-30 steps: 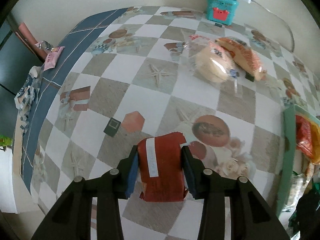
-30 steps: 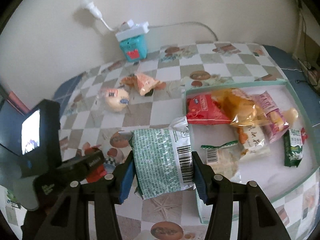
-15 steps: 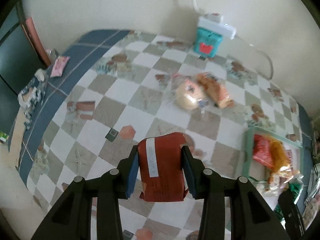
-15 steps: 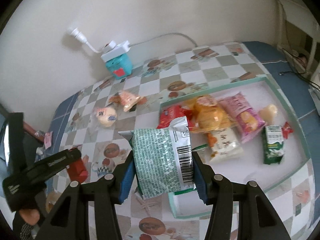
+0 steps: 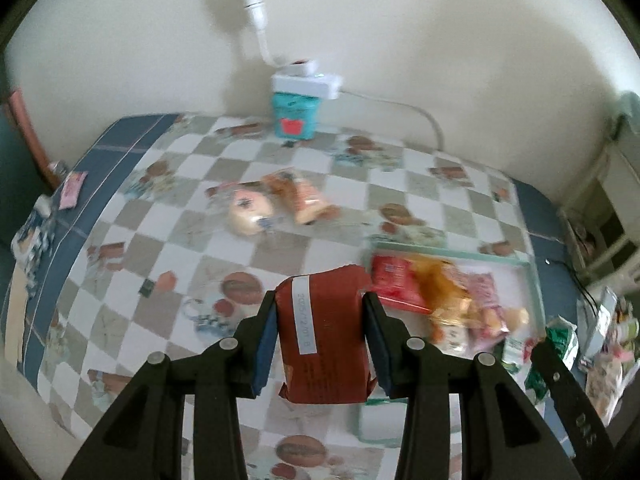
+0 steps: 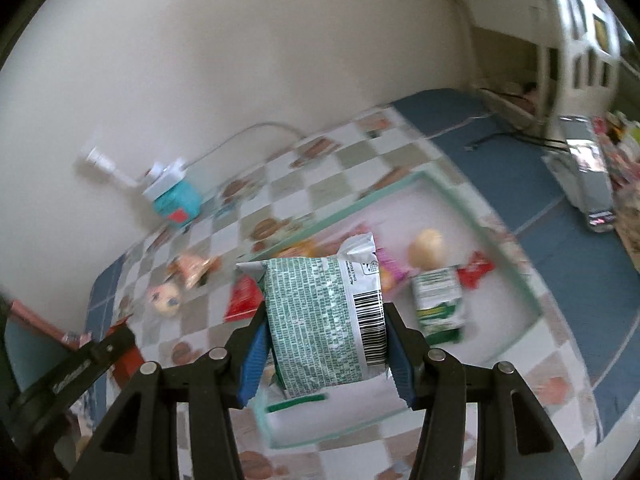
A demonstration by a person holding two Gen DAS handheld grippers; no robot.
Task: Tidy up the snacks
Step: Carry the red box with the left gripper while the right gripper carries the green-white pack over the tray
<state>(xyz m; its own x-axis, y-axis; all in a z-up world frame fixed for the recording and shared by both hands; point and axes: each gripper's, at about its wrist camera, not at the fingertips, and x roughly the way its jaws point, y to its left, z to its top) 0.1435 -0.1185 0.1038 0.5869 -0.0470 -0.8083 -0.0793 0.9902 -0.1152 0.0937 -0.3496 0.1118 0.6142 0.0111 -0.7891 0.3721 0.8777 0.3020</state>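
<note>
Covering the table, a checkered cloth (image 5: 280, 240) with blue border meets a cream wall (image 5: 440, 40); left gripper (image 5: 322, 340) clamps a red packet (image 5: 324, 344), right gripper (image 6: 324, 344) clamps a green packet (image 6: 320, 320) above the crowded tray (image 6: 532, 304).

We read date stamp "2025/12/01 8" on white strip of red packet (image 5: 324, 340) between left tool's pads. Barcode on green packet (image 6: 324, 320) in right tool; print illegible.
</note>
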